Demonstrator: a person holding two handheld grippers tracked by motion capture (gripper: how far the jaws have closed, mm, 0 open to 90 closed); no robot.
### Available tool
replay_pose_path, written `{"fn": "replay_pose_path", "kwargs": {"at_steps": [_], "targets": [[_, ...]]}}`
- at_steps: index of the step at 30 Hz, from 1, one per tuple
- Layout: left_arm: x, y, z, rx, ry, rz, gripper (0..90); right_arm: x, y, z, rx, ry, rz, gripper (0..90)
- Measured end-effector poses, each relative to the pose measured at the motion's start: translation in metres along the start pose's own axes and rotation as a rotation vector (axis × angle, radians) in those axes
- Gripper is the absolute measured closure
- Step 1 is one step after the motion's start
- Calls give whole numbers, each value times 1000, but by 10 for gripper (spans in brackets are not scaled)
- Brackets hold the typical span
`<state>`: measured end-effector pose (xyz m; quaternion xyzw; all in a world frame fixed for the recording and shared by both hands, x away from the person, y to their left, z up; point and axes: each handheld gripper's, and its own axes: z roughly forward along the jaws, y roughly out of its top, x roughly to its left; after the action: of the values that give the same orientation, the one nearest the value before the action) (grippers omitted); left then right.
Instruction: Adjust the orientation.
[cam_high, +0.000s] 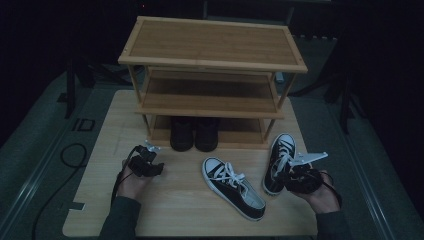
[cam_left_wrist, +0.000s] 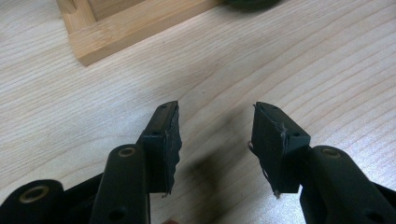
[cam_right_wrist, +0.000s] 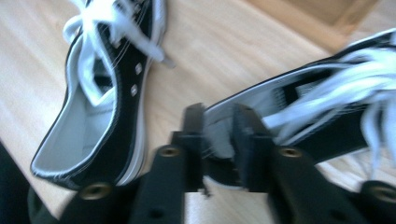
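No brand or writing reads on anything here. At left, the left gripper (cam_left_wrist: 215, 140) hovers low over the bare table (cam_high: 100, 210), jaws spread apart. Mid-table lies 1 black sneaker (cam_high: 233, 188). At right, the right gripper (cam_right_wrist: 218, 140) pinches the heel rim of the other sneaker (cam_high: 280, 161) before the wooden rack (cam_high: 212, 50).

One wooden three-tier shoe rack (cam_high: 212, 47) stands on one table (cam_high: 100, 210). Two black-and-white sneakers (cam_high: 232, 187) (cam_high: 279, 161) lie near its front edge; two dark shoes (cam_high: 182, 134) (cam_high: 206, 134) sit on the rack's bottom shelf.
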<state>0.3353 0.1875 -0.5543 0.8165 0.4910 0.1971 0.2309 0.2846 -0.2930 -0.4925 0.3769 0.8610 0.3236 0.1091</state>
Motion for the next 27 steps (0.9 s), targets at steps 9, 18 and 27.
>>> {"fn": "replay_pose_path", "kwargs": {"at_steps": [9,18,27], "targets": [[1,0,0,0,-2,-3,523,-23,4,4,14,-202,130,633],[1,-1,0,2,-3,-4,523,-40,12,35,83,-283,233,581],[2,-1,0,-2,-3,-8,523,-50,16,49,148,-340,272,792]]}}
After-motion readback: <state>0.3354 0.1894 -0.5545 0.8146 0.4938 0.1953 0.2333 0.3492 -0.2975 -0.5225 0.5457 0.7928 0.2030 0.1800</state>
